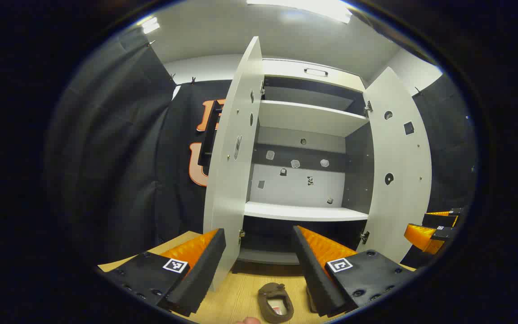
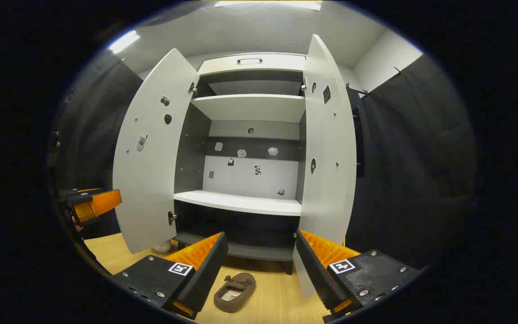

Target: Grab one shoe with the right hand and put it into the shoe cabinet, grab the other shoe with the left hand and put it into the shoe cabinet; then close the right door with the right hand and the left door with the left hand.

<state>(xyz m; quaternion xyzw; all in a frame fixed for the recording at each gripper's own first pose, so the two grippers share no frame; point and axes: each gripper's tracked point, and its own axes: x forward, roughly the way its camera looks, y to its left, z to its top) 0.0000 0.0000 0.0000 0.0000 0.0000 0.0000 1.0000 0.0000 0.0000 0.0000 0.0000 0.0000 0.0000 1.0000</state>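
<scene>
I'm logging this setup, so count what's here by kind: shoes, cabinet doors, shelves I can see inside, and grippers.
Shoes: 1, the brown shoe on the floor; a second cannot be made out.
Open cabinet doors: 2, left door and right door.
White shelves in view: 2, upper shelf and lower shelf.
Grippers: 2, left gripper and right gripper.
Total: 7

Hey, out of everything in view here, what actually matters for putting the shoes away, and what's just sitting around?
For the job:
brown shoe on the floor
shoe cabinet
left door, open
right door, open
right claw, open
left claw, open

Just lying about:
small pale round thing behind the left door; cannot tell what
</scene>
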